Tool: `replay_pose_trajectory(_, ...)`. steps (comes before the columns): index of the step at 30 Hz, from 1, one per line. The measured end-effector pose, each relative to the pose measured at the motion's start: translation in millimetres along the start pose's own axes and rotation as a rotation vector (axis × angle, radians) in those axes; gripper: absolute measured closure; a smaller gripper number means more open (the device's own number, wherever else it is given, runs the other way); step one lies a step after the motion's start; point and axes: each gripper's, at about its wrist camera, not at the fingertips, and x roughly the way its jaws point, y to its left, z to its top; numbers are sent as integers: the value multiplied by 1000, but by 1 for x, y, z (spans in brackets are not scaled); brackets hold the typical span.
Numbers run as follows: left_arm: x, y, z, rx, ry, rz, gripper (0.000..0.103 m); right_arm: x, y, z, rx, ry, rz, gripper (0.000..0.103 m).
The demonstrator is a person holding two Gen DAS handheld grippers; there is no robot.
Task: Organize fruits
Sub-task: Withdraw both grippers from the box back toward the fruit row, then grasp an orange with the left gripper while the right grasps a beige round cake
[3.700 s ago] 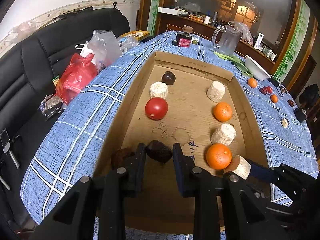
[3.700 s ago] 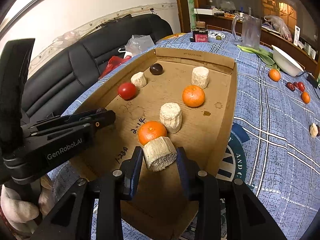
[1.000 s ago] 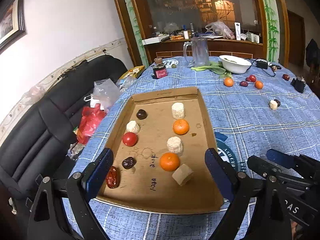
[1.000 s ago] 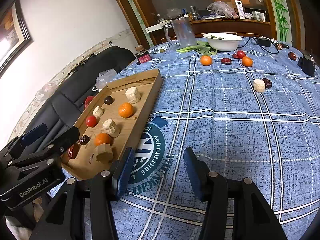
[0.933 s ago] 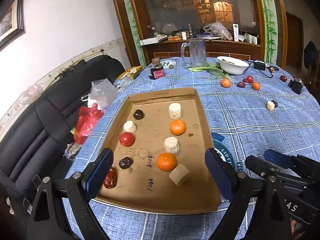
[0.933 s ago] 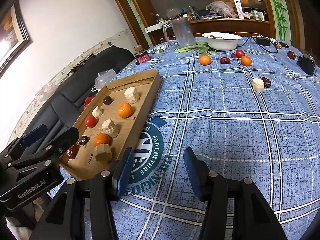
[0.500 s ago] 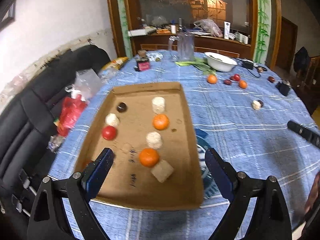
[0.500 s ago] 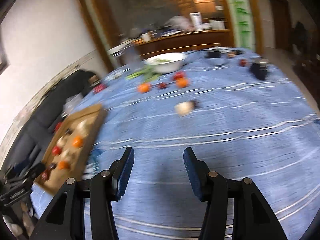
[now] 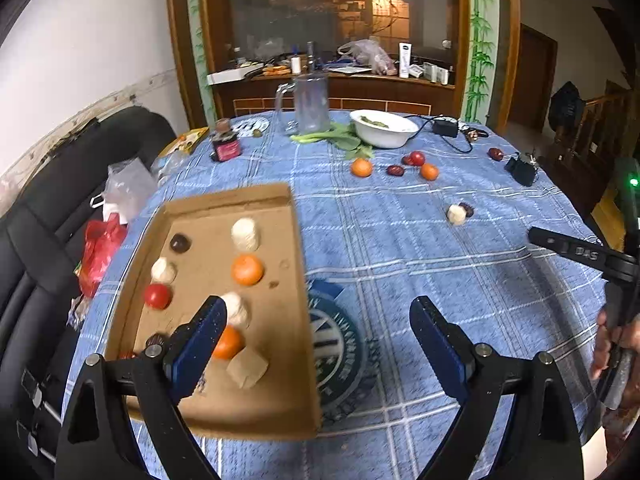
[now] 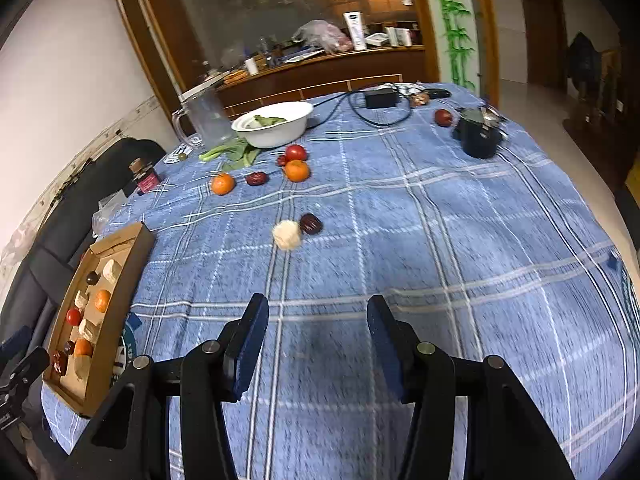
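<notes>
A cardboard tray on the blue checked table holds oranges, a tomato, dark dates and pale corn pieces in two rows; it also shows in the right wrist view. My left gripper is wide open and empty, above the tray's right edge. My right gripper is open and empty over bare cloth. Ahead of it lie a pale corn piece touching a dark date. Farther off are two oranges, a date and a tomato. The same loose fruit shows in the left wrist view.
A white bowl with greens, a glass jug, a small jar, a black charger with cable and a black object stand at the far side. A lone red fruit lies near it. A black sofa flanks the table's left.
Both grippers let go of their pieces in the tray, opened and pulled back. The right gripper has swung right, now facing the loose fruit. The left view has shifted right too.
</notes>
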Motion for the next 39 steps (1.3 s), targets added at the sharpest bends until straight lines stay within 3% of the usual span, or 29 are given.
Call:
replay_pose_trajectory(5, 10, -11, 13, 5, -3, -19, 11, 23, 2, 19, -20, 8, -10, 48)
replay_pose_trajectory(16, 50, -13, 33, -11, 59, -20, 11, 87, -1, 51, 28, 81, 56, 48)
replay_pose_trajectory(22, 73, -11, 76, 9, 68, -10, 11, 106, 17, 48, 7, 105, 142, 48)
replay_pose_trajectory(26, 101, -16, 104, 29, 82, 27, 11, 115, 18, 41, 4, 124, 155, 48)
replay_pose_trajectory(31, 129, -24, 111, -49, 142, -59, 11, 110, 6, 43, 9, 111, 128, 48)
replay_pose_trajectory(36, 149, -55, 98, -22, 176, -121, 11, 104, -13, 51, 10, 60, 10, 48)
replay_pose_trajectory(39, 156, -60, 100, -31, 177, -135, 11, 105, -26, 51, 58, 53, 6, 48)
